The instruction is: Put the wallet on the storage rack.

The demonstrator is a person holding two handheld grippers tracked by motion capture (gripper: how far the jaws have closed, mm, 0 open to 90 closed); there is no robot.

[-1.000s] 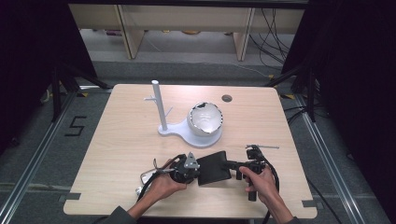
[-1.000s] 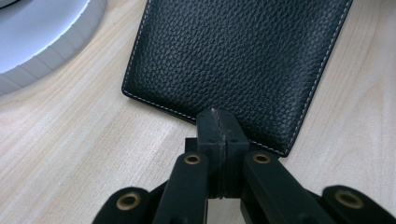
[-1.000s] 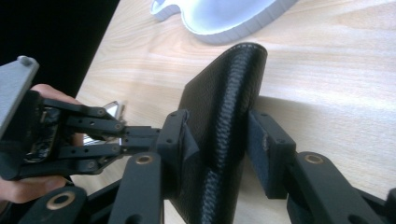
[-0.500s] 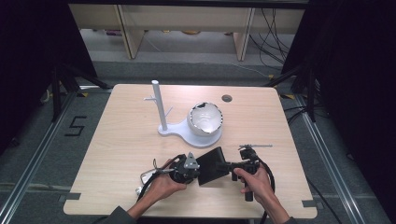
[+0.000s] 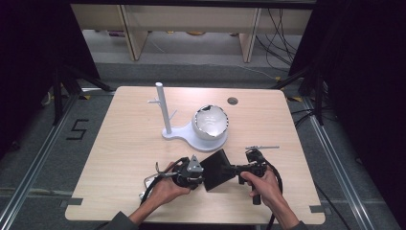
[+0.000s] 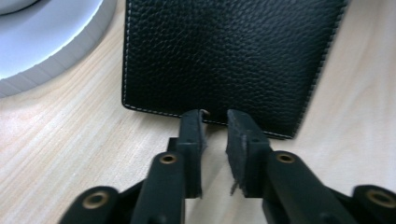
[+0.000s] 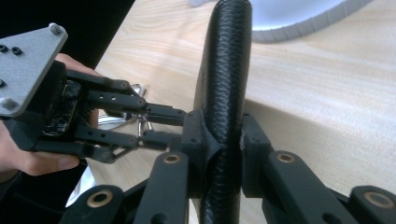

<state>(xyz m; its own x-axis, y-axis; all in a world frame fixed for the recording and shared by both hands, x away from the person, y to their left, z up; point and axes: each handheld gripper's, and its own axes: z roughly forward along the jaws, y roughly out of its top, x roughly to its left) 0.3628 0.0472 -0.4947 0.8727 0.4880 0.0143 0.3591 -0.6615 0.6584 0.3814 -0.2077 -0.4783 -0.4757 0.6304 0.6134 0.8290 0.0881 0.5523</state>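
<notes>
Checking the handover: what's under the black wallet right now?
Bare wooden table. The black wallet stands on edge, right claw shut on it; left claw just opened, its tips at the wallet's edge. The contact line is hidden.

A white stand (image 5: 165, 111) with an upright post holds a white bowl (image 5: 209, 121) on the wooden table (image 5: 124, 143).

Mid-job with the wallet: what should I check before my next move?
1. Right gripper grips the wallet: ok, its jaws have just been closing and now pinch its edge.
2. Left gripper has let go: ok, its jaws have just been opening, with nothing between the pads.
3. Wallet clear of the white stand: ok, close, but bare wood shows between them.
4. Wallet lifted off the table: cannot tell.
</notes>
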